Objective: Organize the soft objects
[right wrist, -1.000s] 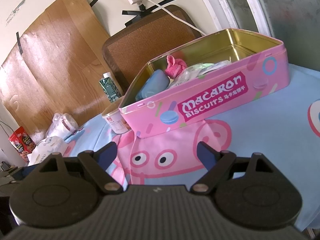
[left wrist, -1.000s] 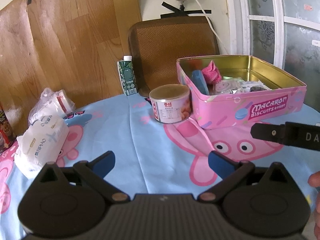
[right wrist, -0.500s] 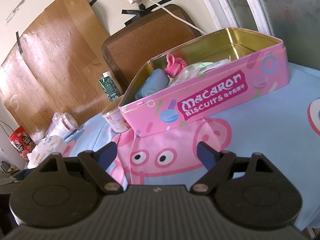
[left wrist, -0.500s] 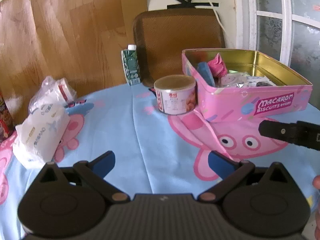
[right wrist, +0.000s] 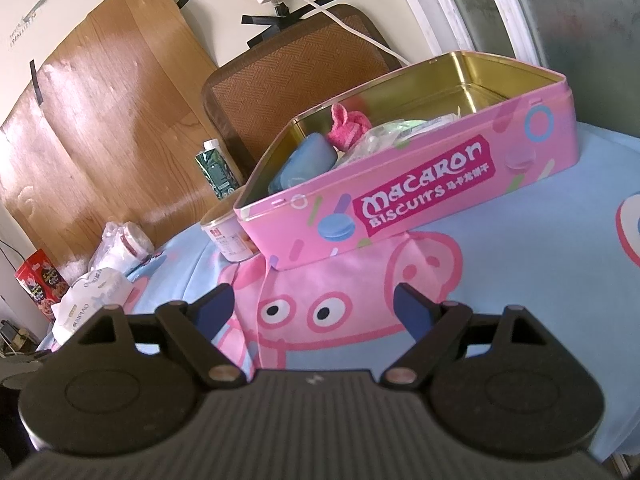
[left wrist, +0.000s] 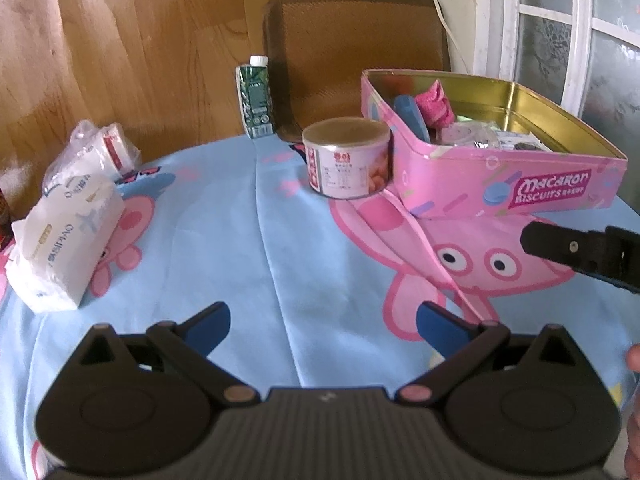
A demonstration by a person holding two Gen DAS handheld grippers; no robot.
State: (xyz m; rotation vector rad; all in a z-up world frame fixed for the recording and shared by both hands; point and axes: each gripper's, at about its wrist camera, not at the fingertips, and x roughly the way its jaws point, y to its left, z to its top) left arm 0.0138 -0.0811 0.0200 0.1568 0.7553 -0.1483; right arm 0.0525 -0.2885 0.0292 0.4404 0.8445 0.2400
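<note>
Soft objects are split between two places. On the blue cartoon-pig tablecloth (left wrist: 248, 240), the pink biscuit tin (right wrist: 420, 208) stands lidless at the far right, which suits it as the collecting bin — it already holds a pink fluffy cloth (right wrist: 348, 128), a blue pad (right wrist: 304, 164) leaning on its near wall, and some clear-wrapped packets that are too jumbled to name. Well apart on the left lie the white tissue pack (left wrist: 64, 232) and, just behind it, a bagged roll (left wrist: 100, 152), probably the pieces still to be moved. A round can (left wrist: 346, 162) sits touching the tin's corner; a green carton (left wrist: 256, 100) stands behind.

The left gripper (left wrist: 322, 320) hangs low over bare cloth, jaws spread wide and holding nothing. The right gripper (right wrist: 312, 304) faces the tin's front, likewise wide apart and empty — neither is committed to anything.
</note>
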